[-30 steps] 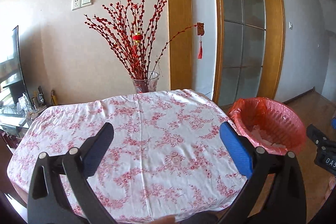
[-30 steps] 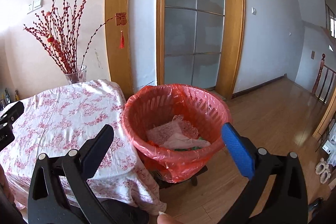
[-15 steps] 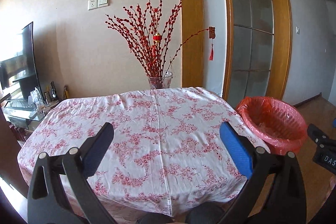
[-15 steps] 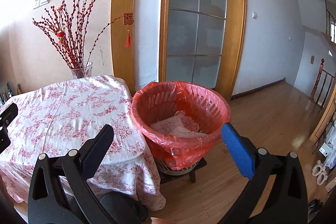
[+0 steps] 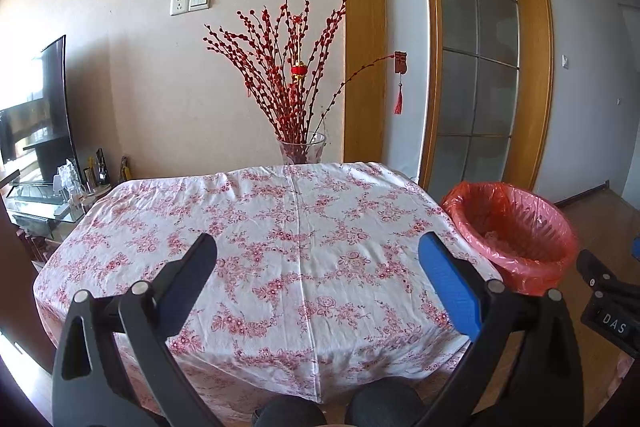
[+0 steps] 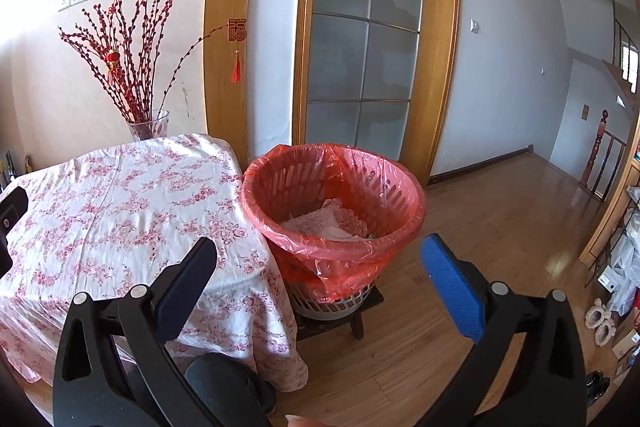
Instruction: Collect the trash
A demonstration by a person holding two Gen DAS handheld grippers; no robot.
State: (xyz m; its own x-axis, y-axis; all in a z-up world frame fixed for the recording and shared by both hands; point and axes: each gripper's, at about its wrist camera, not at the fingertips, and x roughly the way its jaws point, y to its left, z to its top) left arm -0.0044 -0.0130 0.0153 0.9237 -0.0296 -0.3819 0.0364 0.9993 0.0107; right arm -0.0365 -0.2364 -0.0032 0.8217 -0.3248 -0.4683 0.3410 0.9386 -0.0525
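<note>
Both views have pulled back, so the bin (image 6: pixel 334 211) sits lower centre, trash (image 6: pixel 324 223) inside. My left tongs (image 5: pixel 318 275) and right tongs (image 6: pixel 318 275) gape, holding nothing. Nothing loose shows on the surface (image 5: pixel 280 227); I judge collecting finished. Next, I'd scan for leftovers.

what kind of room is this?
Likely a home living or dining room: floral-clothed table, glass vase of red branches, black flat-screen TV, and red-lined plastic waste basket on wood flooring.

Both views pulled back — table (image 5: pixel 304 227), bin (image 6: pixel 332 187) farther.
</note>
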